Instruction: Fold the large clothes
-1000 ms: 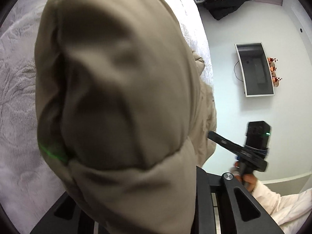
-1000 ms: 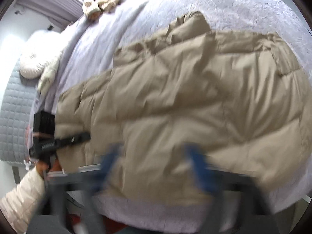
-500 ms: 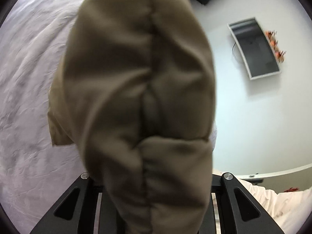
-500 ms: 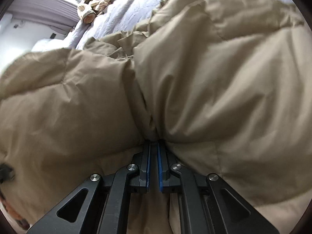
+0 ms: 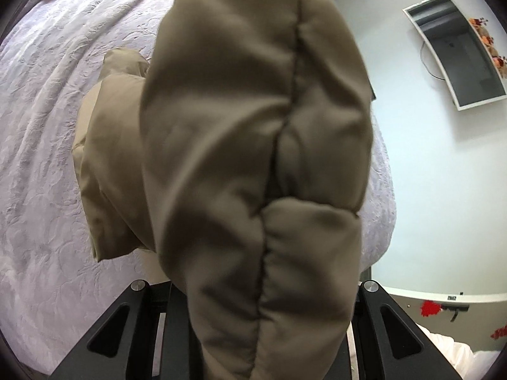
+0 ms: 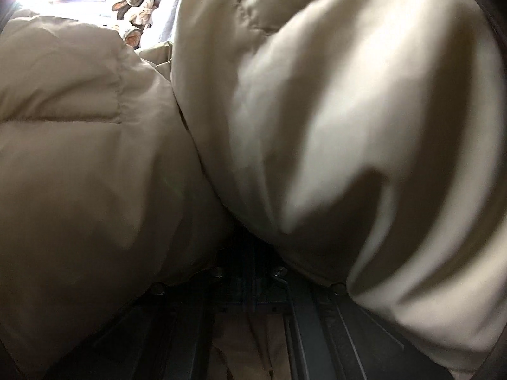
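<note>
A tan puffer jacket (image 5: 253, 158) bulges up between the fingers of my left gripper (image 5: 250, 300), which is shut on a thick fold of it; the fingertips are hidden by the fabric. Part of the jacket hangs down onto the bed (image 5: 47, 126) at the left. In the right wrist view the same jacket (image 6: 95, 158) fills the frame. My right gripper (image 6: 252, 272) is shut on a pinch of it, its fingers pressed together in the dark under two puffed folds.
The bed has a pale lilac textured cover. Plush toys (image 6: 136, 3) lie at its far end. A wall screen (image 5: 459, 50) hangs on the white wall to the right. A person's white sleeve (image 5: 459, 357) shows at the lower right.
My left gripper rose and swung across the bed with the jacket fold in it. My right gripper dropped onto the jacket and shut on a fold, which now crowds its view.
</note>
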Motion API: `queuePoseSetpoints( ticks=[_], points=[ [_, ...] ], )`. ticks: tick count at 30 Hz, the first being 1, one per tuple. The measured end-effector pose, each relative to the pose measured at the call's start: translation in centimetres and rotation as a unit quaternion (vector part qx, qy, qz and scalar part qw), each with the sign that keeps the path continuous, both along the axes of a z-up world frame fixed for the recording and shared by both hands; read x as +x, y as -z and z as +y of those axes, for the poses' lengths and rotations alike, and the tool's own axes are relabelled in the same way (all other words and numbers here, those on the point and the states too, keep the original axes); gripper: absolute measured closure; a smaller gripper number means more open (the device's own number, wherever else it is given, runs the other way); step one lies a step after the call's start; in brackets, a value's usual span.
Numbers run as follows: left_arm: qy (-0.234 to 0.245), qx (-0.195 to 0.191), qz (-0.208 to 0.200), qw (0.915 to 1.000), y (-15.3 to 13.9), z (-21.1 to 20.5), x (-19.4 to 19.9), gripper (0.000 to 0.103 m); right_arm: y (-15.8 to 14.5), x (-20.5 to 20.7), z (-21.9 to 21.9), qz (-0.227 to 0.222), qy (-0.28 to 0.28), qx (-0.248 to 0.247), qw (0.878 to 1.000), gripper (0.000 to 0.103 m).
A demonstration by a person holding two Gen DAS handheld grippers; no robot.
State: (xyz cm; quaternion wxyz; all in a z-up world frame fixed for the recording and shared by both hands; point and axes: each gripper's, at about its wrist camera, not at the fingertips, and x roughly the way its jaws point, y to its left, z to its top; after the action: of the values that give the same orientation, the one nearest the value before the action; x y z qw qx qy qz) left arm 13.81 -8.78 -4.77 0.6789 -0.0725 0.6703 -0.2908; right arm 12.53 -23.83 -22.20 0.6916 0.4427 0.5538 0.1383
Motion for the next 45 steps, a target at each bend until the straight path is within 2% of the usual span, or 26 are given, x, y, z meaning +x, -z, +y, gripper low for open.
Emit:
queuePoseSetpoints(
  ticks=[2, 7, 12, 15, 17, 20, 24, 28, 29, 30, 31, 32, 33, 36, 38, 39, 41, 42, 43, 44, 45],
  points=[
    [-0.003, 0.011, -0.002, 0.9999, 0.2, -3.4, 0.3, 0.076, 0.1, 0.4, -0.1, 0.01, -0.007, 0.006, 1.0, 0.103],
    [-0.003, 0.036, 0.001, 0.9993, 0.1, -4.9, -0.8, 0.076, -1.3, 0.9, -1.0, 0.032, -0.034, 0.003, 0.999, 0.101],
    [0.022, 0.06, -0.005, 0.9979, 0.2, -7.2, -0.6, 0.076, -5.7, -1.8, -5.2, -0.014, -0.032, -0.029, 0.999, 0.101],
    [0.051, 0.059, -0.004, 0.997, 1.4, -10.9, -0.2, 0.066, -6.8, -3.8, -8.8, -0.021, 0.007, -0.039, 0.999, 0.101],
    [0.068, 0.041, 0.006, 0.9968, 2.1, -13.1, 0.0, 0.05, -6.9, -5.5, -11.2, -0.02, 0.038, -0.043, 0.998, 0.101],
    [0.105, 0.011, 0.011, 0.9943, 3.3, -16.5, 0.0, 0.037, -6.6, -7.8, -13.9, -0.016, 0.077, -0.049, 0.996, 0.101],
    [0.117, -0.037, 0.022, 0.9922, 5.7, -19.1, 0.8, 0.026, -6.5, -11.0, -16.2, -0.011, 0.117, -0.053, 0.992, 0.101],
    [0.115, -0.055, 0.039, 0.991, 7.5, -20.9, 1.6, 0.025, -6.8, -14.2, -17.0, -0.007, 0.147, -0.066, 0.987, 0.098],
    [0.113, -0.055, 0.042, 0.9912, 7.9, -21.3, 1.9, 0.025, -7.2, -15.0, -17.2, -0.011, 0.153, -0.068, 0.986, 0.094],
    [0.111, -0.053, 0.045, 0.9914, 8.0, -21.5, 1.4, 0.025, -7.6, -15.6, -17.3, -0.018, 0.156, -0.067, 0.985, 0.074],
    [0.11, -0.05, 0.047, 0.9916, 8.3, -21.7, 1.3, 0.025, -8.1, -16.3, -17.4, -0.029, 0.159, -0.066, 0.985, 0.041],
    [0.108, -0.046, 0.049, 0.9919, 8.3, -22.1, 1.4, 0.025, -9.0, -16.9, -17.4, -0.046, 0.164, -0.061, 0.984, 0.028],
    [0.108, -0.042, 0.05, 0.9921, 8.6, -21.7, 0.9, 0.025, -10.0, -17.5, -17.3, -0.072, 0.165, -0.052, 0.982, 0.022],
    [0.108, -0.028, 0.053, 0.9923, 8.2, -21.8, -0.7, 0.025, -13.1, -17.5, -15.9, -0.133, 0.129, -0.046, 0.982, 0.022],
    [0.114, -0.02, 0.052, 0.992, 7.7, -24.2, -1.0, 0.025, -14.7, -16.2, -13.8, -0.152, 0.089, -0.076, 0.981, 0.022],
    [0.119, -0.017, 0.051, 0.9915, 7.1, -25.0, -1.3, 0.025, -15.1, -14.2, -12.7, -0.155, 0.072, -0.096, 0.981, 0.022],
    [0.128, -0.021, 0.049, 0.9904, 6.6, -24.8, -0.7, 0.025, -15.4, -12.8, -10.4, -0.156, 0.053, -0.144, 0.976, 0.022],
    [0.133, -0.033, 0.047, 0.9894, 5.8, -24.7, -0.5, 0.025, -15.0, -11.7, -9.5, -0.145, 0.054, -0.17, 0.973, 0.028],
    [0.139, -0.051, 0.043, 0.9881, 4.4, -24.5, -0.3, 0.025, -14.6, -12.7, -9.2, -0.138, 0.06, -0.18, 0.972, 0.069],
    [0.143, -0.067, 0.032, 0.9869, 3.3, -24.4, -0.5, 0.025, -14.0, -12.3, -9.2, -0.127, 0.07, -0.185, 0.972, 0.09],
    [0.147, -0.077, 0.004, 0.9862, 1.6, -23.8, -0.3, 0.025, -13.4, -12.2, -9.6, -0.106, 0.096, -0.2, 0.969, 0.092]
  ],
)
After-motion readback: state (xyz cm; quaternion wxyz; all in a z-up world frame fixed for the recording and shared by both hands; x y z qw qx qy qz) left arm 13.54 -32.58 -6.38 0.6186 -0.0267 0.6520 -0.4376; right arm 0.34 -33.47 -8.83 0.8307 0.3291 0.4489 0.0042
